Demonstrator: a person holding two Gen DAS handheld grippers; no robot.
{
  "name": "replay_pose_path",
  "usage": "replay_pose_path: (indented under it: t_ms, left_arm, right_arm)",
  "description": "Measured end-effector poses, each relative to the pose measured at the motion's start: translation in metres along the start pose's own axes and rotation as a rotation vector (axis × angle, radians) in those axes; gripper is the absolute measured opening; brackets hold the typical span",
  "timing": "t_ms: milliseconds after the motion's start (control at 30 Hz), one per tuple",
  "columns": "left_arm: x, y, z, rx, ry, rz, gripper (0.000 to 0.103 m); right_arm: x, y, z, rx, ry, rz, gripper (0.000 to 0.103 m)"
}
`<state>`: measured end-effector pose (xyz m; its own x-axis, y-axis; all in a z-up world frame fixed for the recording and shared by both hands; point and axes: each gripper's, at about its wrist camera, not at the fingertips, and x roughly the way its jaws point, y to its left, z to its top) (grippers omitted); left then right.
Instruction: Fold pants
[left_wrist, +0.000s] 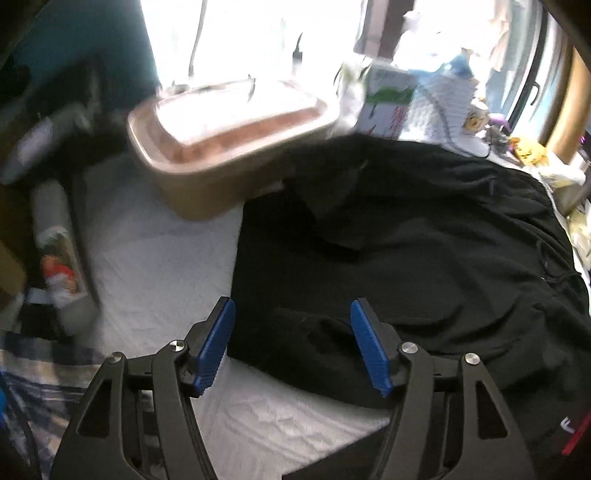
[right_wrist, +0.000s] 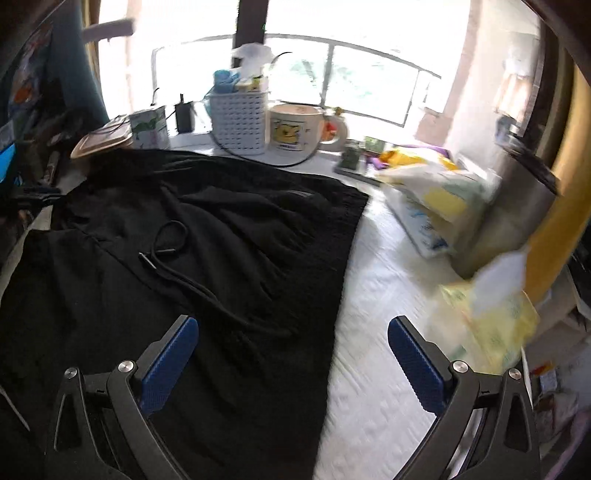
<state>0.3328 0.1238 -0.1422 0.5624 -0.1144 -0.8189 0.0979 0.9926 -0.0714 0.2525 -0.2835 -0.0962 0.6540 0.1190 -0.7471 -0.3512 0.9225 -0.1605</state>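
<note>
Both my left tongs (left_wrist: 292, 308) and right tongs (right_wrist: 293, 326) hang released above the pants (right_wrist: 207, 240); I risk snagging the loose drawstring (right_wrist: 173, 240).

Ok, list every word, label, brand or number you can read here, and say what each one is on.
Nothing reads clearly.
White mug: small dark print under its yellow cartoon, too blurred to read.
Green-and-white carton: printing blurred, unreadable.
Black pants: no label visible.
White mark beside a red stripe at the left view's lower right edge: cut off, unreadable.
</note>
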Motion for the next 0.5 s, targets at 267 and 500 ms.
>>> replay_pose_path:
  t_ms: [267,500]
  left_arm:
    - [-0.015,-0.017,-0.018,0.073,-0.047,-0.009,0.007]
    - [-0.038,-0.030,-0.054,0.057,-0.034,-0.016,0.005]
  right_arm:
    - [0.016,0.012,-0.003,-0.047,0.019,0.015,0.103]
    - [0.014,0.005,-0.006,-0.029,0.010,0.020,0.103]
